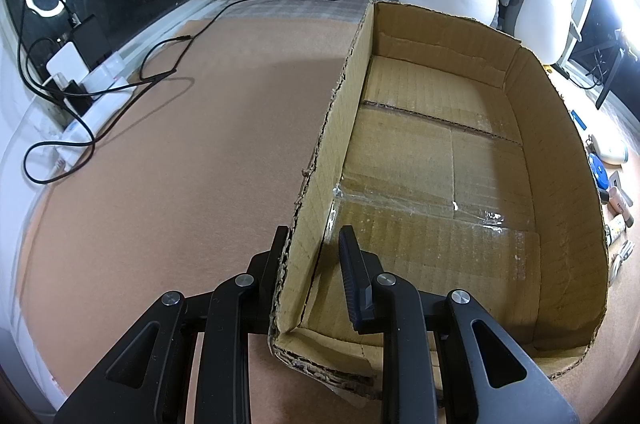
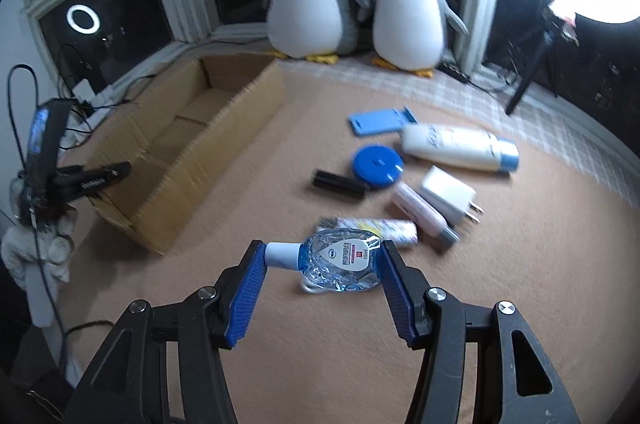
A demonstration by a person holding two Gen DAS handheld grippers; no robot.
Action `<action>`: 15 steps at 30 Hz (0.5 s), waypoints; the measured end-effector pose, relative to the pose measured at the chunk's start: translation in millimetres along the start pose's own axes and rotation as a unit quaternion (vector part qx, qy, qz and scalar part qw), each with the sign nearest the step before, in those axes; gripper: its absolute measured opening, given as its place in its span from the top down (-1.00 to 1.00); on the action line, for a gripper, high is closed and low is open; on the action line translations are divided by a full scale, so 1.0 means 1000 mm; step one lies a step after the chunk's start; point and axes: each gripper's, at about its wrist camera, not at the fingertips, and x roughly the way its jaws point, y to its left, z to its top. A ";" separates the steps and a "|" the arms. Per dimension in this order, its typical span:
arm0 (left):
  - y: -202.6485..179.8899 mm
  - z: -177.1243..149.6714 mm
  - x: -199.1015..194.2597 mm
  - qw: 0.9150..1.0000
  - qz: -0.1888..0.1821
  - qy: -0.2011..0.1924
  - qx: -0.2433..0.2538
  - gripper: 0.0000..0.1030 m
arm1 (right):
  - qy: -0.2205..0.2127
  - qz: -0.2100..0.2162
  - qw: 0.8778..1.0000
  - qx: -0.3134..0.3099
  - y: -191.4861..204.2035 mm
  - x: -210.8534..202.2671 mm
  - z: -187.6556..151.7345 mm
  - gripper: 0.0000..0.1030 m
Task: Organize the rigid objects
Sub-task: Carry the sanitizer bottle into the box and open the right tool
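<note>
Cardboard box point(image 1: 460, 159) holds nothing; L fingers point(image 1: 348, 256) straddle its wall, R fingers point(image 2: 390, 264) clamp eye-drop bottle point(image 2: 340, 260).

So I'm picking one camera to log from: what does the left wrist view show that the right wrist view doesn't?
Only the left wrist view shows the left claw straddling the near wall of the cardboard box, one finger outside and one inside, and the box's bare taped floor.

Only the right wrist view shows the right claw holding the small clear bottle end to end, plus the black tube and white charger lying on the mat.

Both show the box, the two plush penguins, the blue disc and the tan mat.
</note>
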 end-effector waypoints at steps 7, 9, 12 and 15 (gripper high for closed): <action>0.001 0.000 0.000 1.000 -0.005 -0.003 -0.005 0.56 | -0.020 0.039 0.998 -0.039 0.047 -0.003 0.032 -0.02; 0.002 0.000 0.000 1.000 -0.006 -0.004 -0.006 0.56 | -0.023 0.048 0.997 -0.052 0.062 0.000 0.039 -0.02; 0.002 0.000 0.000 1.000 -0.008 -0.005 -0.007 0.56 | -0.026 0.059 0.995 -0.073 0.084 0.007 0.047 -0.02; 0.003 -0.001 -0.001 1.000 -0.009 -0.005 -0.009 0.56 | -0.024 0.072 0.993 -0.091 0.102 0.018 0.054 -0.02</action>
